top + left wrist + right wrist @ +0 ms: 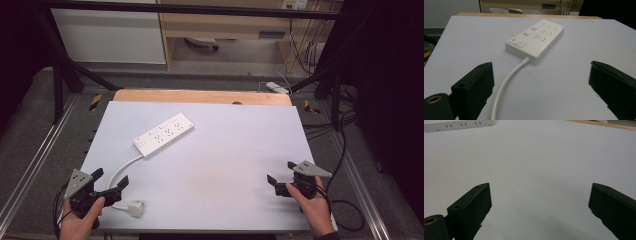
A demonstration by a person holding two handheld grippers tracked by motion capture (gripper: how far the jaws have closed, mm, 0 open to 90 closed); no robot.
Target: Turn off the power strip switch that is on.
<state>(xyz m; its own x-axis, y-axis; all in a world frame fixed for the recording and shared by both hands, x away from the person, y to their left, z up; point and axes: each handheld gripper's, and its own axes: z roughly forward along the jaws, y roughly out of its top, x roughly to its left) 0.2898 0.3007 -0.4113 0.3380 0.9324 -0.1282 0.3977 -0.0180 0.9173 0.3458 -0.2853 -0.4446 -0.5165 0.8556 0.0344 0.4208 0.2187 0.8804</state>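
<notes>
A white power strip (164, 135) is lying slantwise on the desk (225, 165), left of centre. Its cable (121, 168) is curving toward the plug (135, 208), just beside the left hand-held gripper (110, 182), jaws apart. The right hand-held gripper (280, 172), also gaping, is hovering well apart over bare desk.

Black grippers (111, 181), grey triangular plates (78, 181)

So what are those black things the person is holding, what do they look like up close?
They are two hand-held claws. The left claw and the right claw are both black, each with two blocky, flat-faced jaws. A grey three-cornered plate dotted with small marks sits on top of each. A black cable trails from the right one. A dark cuff shows at the right wrist.
</notes>
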